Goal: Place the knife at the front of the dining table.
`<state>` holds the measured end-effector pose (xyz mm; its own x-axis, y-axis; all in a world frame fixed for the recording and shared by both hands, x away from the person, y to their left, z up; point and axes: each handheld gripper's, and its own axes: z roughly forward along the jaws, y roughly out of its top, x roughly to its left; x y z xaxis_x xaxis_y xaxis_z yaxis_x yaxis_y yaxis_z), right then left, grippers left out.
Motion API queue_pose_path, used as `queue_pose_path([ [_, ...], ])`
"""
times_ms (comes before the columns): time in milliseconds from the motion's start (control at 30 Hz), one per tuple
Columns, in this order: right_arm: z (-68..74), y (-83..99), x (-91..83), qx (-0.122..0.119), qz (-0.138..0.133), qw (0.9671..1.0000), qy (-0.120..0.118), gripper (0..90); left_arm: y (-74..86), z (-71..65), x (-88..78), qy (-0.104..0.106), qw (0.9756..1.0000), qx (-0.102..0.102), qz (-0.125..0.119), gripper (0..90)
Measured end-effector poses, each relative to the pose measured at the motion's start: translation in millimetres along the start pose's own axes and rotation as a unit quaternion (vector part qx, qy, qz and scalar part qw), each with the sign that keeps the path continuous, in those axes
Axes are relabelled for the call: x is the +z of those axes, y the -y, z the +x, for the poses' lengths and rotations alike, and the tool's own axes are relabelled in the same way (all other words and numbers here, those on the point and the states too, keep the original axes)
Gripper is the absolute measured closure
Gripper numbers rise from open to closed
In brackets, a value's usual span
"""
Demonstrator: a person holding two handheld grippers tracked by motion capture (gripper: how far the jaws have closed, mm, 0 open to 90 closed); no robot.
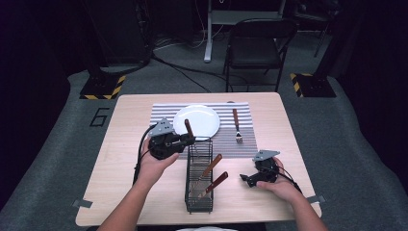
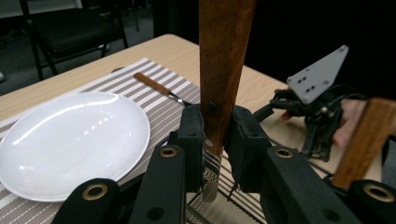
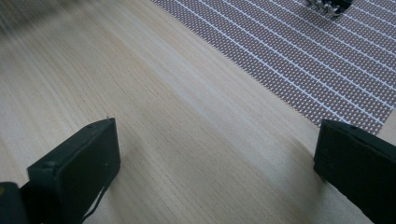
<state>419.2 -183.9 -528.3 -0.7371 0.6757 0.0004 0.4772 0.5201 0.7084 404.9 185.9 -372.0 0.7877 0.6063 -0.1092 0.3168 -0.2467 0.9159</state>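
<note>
The left gripper (image 2: pixel 217 140) is clamped on a wooden-handled utensil (image 2: pixel 223 70), upright above the wire basket (image 1: pixel 198 192). It looks stiff, light and best held low, near the metal. The right gripper (image 3: pixel 215 172) rests gaping over the table (image 3: pixel 154 116), beside 2 basket utensils (image 1: pixel 210 177).

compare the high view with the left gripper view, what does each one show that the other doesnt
High view alone: the black wire caddy holding two more wooden-handled utensils, and the person's left hand around the left tongs.

Left gripper view alone: up close, the jaws of those tongs are clamped on the wooden handle just above its metal neck.

Both: the white plate, the striped placemat, the fork lying on it, the folding chair, and the right tongs with their grey plate.
</note>
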Motion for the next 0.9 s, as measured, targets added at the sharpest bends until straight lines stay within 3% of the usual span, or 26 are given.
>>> queue_pose_path([
  [500,0.0,0.0,0.0,0.000,0.000,1.0000,0.000,0.0,-20.5,-10.3,-42.8,0.001,0.9990,0.011,-0.043,76.3],
  [767,0.0,0.0,0.1,0.000,0.000,1.0000,0.000,0.0,-29.1,-7.4,-72.2,-0.019,0.9975,0.016,-0.066,76.3],
  [900,0.2,0.0,0.1,0.001,0.000,1.0000,0.001,0.0,-30.8,-1.4,-87.7,-0.041,0.9963,0.013,-0.074,76.3],
])
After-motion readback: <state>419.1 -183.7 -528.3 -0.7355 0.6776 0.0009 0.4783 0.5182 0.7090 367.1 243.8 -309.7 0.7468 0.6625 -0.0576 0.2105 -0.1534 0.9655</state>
